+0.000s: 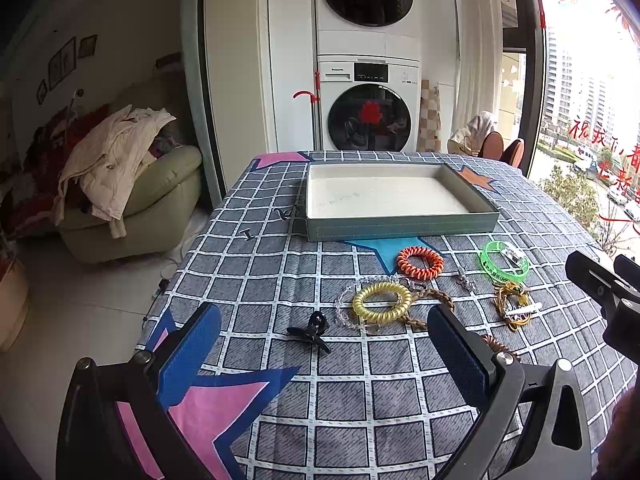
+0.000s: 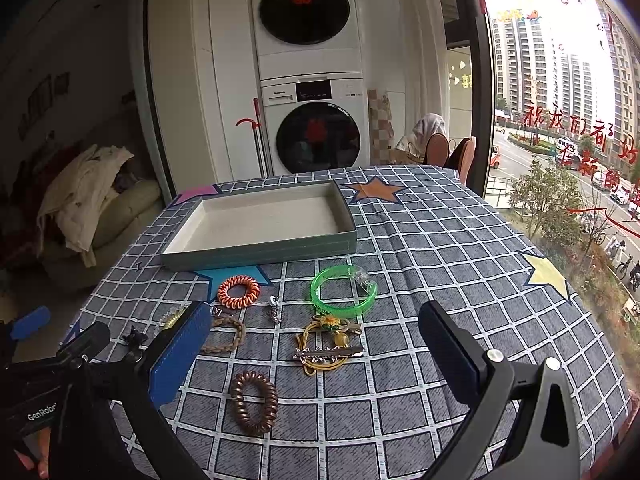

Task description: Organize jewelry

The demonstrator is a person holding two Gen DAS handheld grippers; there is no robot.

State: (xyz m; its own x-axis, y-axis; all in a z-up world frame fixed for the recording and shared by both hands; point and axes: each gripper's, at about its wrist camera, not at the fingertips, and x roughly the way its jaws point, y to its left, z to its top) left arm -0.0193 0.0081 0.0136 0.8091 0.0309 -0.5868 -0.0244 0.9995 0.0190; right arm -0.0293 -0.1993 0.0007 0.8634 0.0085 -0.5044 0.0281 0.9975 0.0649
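Checked tablecloth (image 2: 420,240) under both grippers. Left gripper (image 1: 324,344) wide, empty, above black claw clip (image 1: 310,330); right gripper (image 2: 316,344) wide, empty, above gold hair clip bundle (image 2: 328,344). Brown coil tie (image 2: 254,402) near, green bangle (image 2: 344,290) beyond, tray (image 2: 260,248) far, empty.

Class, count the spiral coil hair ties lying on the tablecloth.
3: orange coil nearest the tray, yellow coil beside the braided cord, brown coil closest to the grippers. None visibly hidden.

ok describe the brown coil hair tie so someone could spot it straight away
Start at the shallow tray on the checked tablecloth, then come past the scattered jewelry toward the near edge. The brown coil hair tie lies alone there, nearest the right tool, darker than the orange coil by the tray.
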